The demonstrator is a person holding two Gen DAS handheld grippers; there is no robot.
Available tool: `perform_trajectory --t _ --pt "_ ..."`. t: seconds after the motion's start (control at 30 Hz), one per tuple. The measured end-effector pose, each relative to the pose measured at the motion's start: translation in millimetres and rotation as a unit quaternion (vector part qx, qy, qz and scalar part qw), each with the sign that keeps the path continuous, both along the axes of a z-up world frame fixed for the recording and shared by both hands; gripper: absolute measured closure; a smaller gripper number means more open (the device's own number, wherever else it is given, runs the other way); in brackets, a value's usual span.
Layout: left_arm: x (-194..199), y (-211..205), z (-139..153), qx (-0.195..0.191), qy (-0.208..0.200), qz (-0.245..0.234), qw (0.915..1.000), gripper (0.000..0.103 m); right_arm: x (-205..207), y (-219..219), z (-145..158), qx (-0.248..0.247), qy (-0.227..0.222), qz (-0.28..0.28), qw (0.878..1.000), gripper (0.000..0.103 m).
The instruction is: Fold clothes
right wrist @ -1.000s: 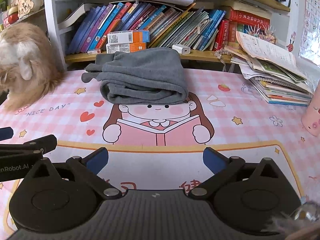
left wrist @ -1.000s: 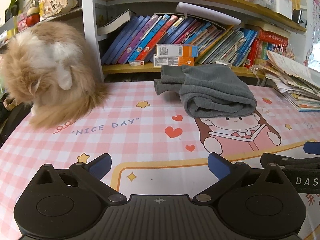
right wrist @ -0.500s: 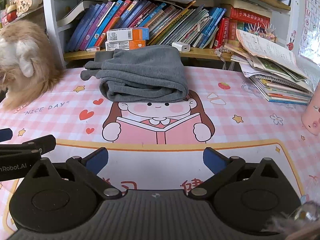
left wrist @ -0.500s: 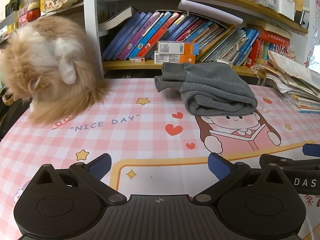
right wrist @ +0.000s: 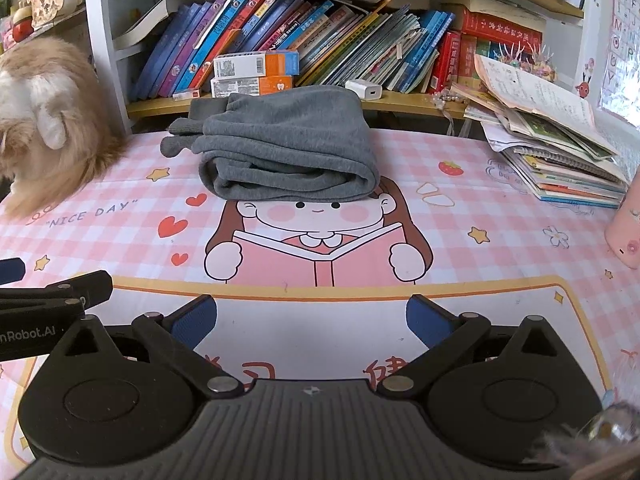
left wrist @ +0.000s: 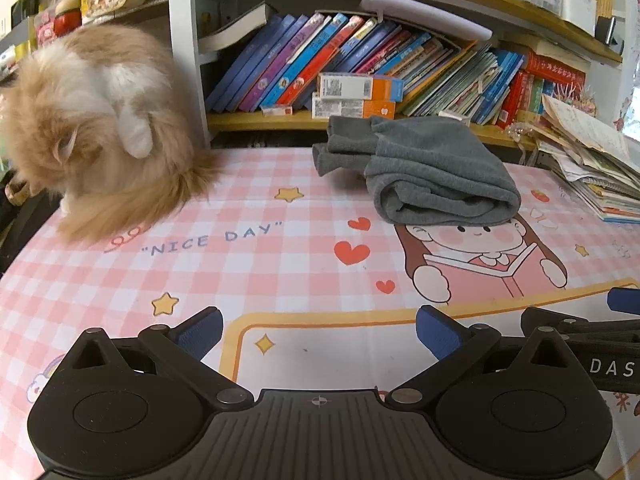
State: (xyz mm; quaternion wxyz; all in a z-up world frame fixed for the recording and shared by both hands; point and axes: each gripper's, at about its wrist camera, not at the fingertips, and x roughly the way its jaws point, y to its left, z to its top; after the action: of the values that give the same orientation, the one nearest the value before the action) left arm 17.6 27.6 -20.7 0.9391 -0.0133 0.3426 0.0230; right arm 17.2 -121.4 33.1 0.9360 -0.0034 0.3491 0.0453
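Observation:
A grey garment point(left wrist: 432, 172) point(right wrist: 284, 148) lies folded into a thick bundle at the back of the pink cartoon table mat point(left wrist: 280, 272) point(right wrist: 460, 240), just in front of the bookshelf. My left gripper point(left wrist: 318, 330) hovers open near the table's front edge, well short of the bundle, with nothing between its blue pads. Beside it on the right, my right gripper point(right wrist: 310, 318) is also open and empty, facing the bundle from the front. Each gripper's side shows at the edge of the other's view.
A fluffy orange and white cat point(left wrist: 92, 132) point(right wrist: 44, 120) sits at the back left of the table. A bookshelf point(left wrist: 360, 76) point(right wrist: 320, 52) runs along the back. Stacked papers and notebooks point(left wrist: 592, 168) point(right wrist: 560, 152) pile at the back right. A pink object point(right wrist: 626, 224) stands at the right edge.
Both grippers have eased slightly forward and lower, so the folded garment sits a little higher in view. The cat has shifted its head slightly. Jaws stay open.

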Motion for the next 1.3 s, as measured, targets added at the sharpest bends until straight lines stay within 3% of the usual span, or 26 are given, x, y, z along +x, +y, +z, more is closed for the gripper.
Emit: perform_trajectory --t 0.87,1.03,1.3 --pt "4.3 1.9 -1.2 0.011 -0.006 -0.004 0.9999 0.000 8.4 3.1 -5.4 -0.001 0.012 0.001 1.000 0.001" --pt "2.6 4.3 0.0 -0.012 -0.011 -0.019 0.9997 0.000 10.0 2.5 -7.5 0.000 0.016 -0.001 1.000 0.001" --pt "2.5 3.1 -0.9 -0.010 -0.007 -0.018 0.9998 0.000 11.5 3.8 -10.6 0.000 0.021 0.004 1.000 0.001"
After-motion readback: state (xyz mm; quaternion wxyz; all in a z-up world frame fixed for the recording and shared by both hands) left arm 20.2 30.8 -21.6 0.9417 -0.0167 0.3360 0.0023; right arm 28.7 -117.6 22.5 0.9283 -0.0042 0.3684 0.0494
